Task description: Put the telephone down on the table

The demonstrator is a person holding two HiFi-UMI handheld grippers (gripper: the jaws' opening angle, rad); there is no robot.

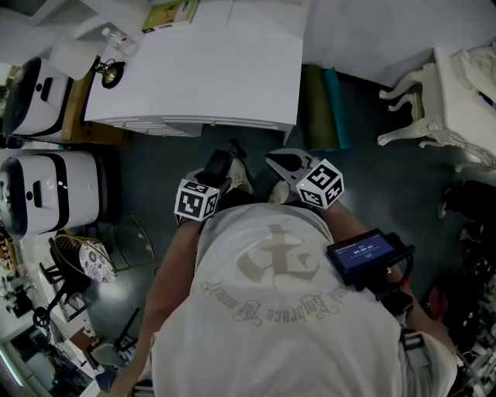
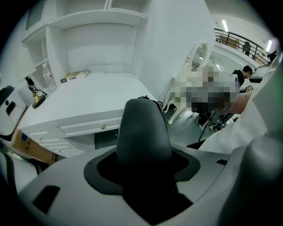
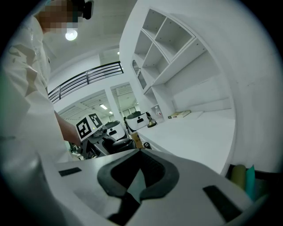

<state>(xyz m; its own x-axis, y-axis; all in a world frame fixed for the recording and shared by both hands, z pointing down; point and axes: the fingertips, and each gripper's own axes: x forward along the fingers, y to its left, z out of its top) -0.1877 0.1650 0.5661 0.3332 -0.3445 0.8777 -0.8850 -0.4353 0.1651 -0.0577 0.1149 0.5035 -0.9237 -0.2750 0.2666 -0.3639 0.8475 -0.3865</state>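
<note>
The telephone point(image 1: 218, 166) is a dark rounded handset, held low in front of my body, short of the white table point(image 1: 217, 70). My left gripper point(image 1: 219, 174), with its marker cube, is shut on it. In the left gripper view the handset point(image 2: 143, 132) stands up between the jaws and fills the dark recess, with the table point(image 2: 88, 97) beyond it. My right gripper point(image 1: 288, 163) hangs beside it on the right, open, with nothing between its pads. The right gripper view looks across the table top point(image 3: 199, 132) towards the left gripper's cube point(image 3: 86, 126).
A book point(image 1: 169, 13), a bottle point(image 1: 116, 35) and a small brass object point(image 1: 111, 74) sit at the table's far left. Two white-and-black appliances point(image 1: 43, 190) stand left of it. Green rolls point(image 1: 325, 108) and a white ornate chair point(image 1: 442, 101) are on the right. White shelves point(image 3: 177, 53) rise above the table.
</note>
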